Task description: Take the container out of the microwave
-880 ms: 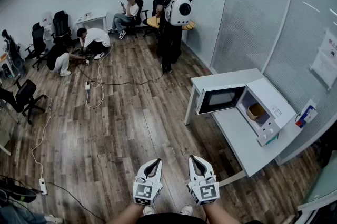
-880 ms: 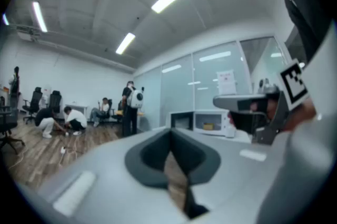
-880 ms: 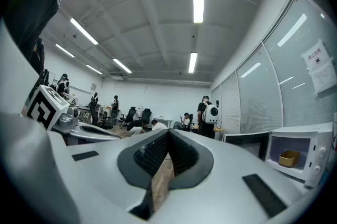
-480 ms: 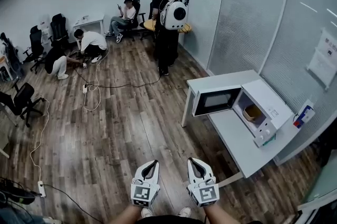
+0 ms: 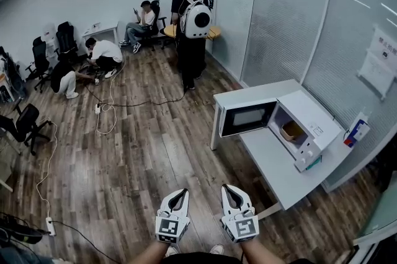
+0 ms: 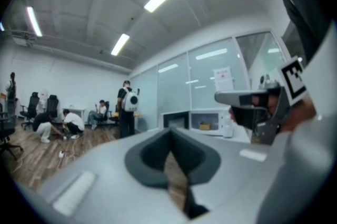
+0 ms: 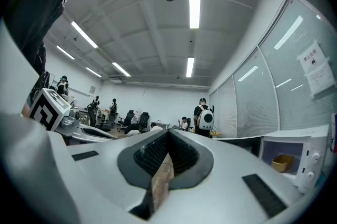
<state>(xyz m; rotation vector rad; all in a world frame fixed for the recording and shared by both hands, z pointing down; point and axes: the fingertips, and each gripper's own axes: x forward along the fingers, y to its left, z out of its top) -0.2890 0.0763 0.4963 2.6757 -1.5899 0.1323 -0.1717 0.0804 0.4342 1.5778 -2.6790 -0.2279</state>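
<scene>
Hovering empty with jaws pressed together, left gripper (image 5: 180, 194) and right gripper (image 5: 230, 193) are well apart from the microwave (image 5: 312, 113); container (image 5: 291, 131) is inside.

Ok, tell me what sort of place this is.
Most likely an office or lab workroom. Black office chairs and desks line the far wall, glass partition walls run down the right side, and a white table carries a microwave with its door open.
</scene>
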